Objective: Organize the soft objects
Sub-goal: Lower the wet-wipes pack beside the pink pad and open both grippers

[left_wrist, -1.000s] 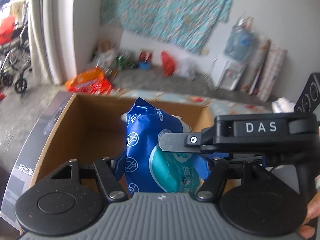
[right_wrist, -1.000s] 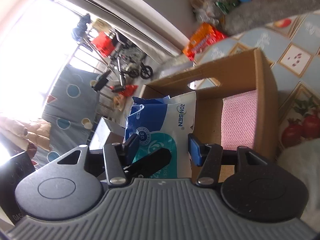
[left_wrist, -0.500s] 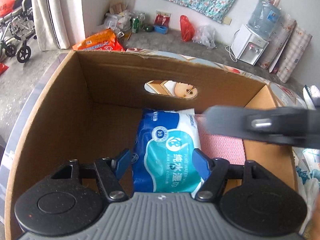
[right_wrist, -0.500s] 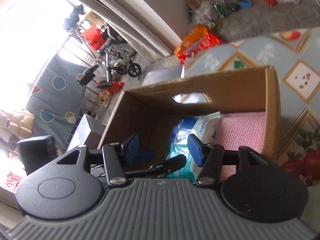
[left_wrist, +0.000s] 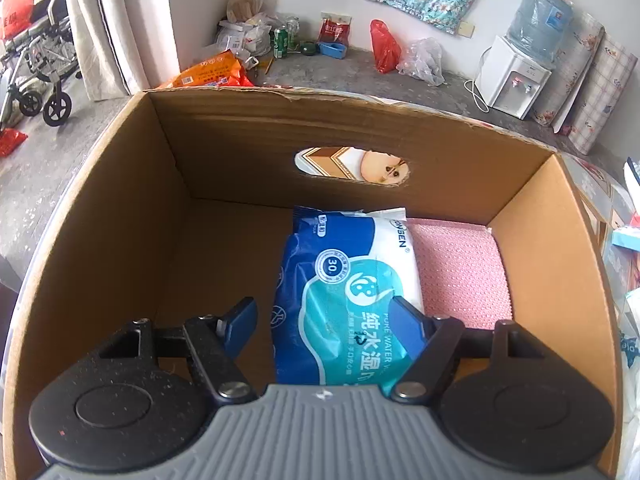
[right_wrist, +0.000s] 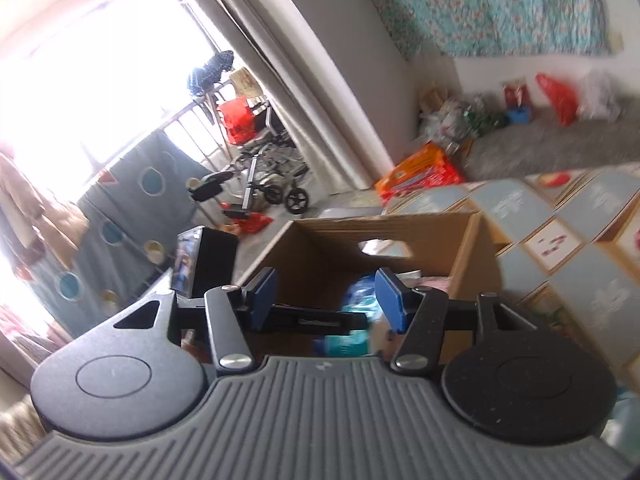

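Wipes pack (left_wrist: 348, 296): lying in the cardboard box (left_wrist: 120, 208), lower centre of frame, beside the pink cloth (left_wrist: 460, 272).
Left gripper (left_wrist: 324, 320): fingers opening around the pack; the left one stands clear.
Right gripper (right_wrist: 326, 290): fingers spread, empty, above the box.
Advice: lift straight out without dragging the pack.

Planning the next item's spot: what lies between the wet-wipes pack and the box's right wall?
A pink textured pad, flat on the floor of the cardboard box beside the wet-wipes pack, shown in the left wrist view.

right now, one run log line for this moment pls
left gripper: opening over wipes pack | pack: in cardboard box beside pink cloth | right gripper: empty
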Demonstrator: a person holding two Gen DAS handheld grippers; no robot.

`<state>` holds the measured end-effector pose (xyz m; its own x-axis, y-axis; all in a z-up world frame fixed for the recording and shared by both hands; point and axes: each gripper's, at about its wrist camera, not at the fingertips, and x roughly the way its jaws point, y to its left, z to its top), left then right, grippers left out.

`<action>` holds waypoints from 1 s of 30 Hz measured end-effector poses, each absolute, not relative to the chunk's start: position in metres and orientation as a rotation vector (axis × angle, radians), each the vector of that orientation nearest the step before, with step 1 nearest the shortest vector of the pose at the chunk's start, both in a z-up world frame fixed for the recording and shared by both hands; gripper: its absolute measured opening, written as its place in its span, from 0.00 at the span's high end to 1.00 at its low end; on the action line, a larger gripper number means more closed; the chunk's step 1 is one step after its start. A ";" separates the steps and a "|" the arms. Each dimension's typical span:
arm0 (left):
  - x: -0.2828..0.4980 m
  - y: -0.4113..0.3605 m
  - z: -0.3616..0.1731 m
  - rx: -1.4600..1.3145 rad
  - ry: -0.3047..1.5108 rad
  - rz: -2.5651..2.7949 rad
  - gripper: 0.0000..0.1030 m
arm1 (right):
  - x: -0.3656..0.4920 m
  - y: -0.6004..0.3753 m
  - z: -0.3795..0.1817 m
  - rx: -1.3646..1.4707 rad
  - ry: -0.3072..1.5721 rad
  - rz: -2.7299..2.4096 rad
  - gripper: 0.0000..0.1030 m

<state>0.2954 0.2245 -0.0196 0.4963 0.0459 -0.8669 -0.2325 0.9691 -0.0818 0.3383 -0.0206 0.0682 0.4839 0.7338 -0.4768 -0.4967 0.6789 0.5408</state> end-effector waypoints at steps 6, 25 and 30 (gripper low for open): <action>0.296 0.208 -0.023 -0.161 1.024 0.143 0.30 | 0.359 -0.023 0.049 0.212 0.793 0.665 0.47; 0.282 0.181 -0.022 -0.092 1.014 0.061 0.32 | 0.383 0.022 -0.018 -0.148 0.955 0.557 0.51; 0.279 0.173 -0.019 -0.096 1.013 0.029 0.32 | 0.381 0.010 -0.018 -0.126 0.961 0.555 0.51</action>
<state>0.2794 0.1733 -0.0186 0.5296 -0.0197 -0.8480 -0.0689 0.9954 -0.0662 0.3806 0.0099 -0.0178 0.4460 0.3924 -0.8044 -0.5009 0.8543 0.1389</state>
